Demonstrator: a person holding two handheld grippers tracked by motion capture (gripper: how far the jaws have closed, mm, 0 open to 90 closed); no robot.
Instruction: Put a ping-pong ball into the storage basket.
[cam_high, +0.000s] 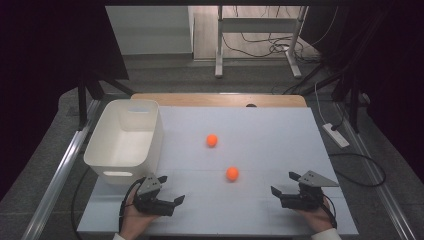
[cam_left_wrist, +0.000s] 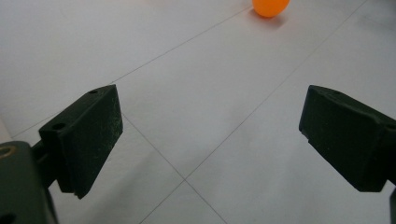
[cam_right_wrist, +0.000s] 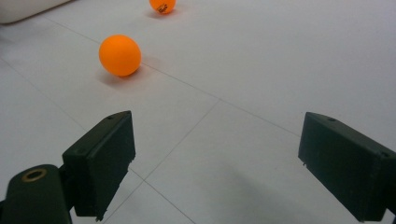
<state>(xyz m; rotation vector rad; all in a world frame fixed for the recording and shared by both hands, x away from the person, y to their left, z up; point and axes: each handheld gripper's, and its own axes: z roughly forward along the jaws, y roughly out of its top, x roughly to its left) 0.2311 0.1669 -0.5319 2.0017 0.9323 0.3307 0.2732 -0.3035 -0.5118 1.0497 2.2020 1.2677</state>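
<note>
High view looking down over the table (cam_high: 260, 145), tong views low, close (sharing the near ball (cam_high: 232, 173))

You find no readable text anywhere. Farther orange ball (cam_right_wrist: 162, 5) carries small dark mark in right gripper view, too blurred for you to read.

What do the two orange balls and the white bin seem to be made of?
Orange balls: probably thin plastic, smooth and matte, like table-tennis balls; the farther one bears a small printed mark. White bin: likely moulded plastic, smooth, with rounded corners and a cut-out handle.
</note>
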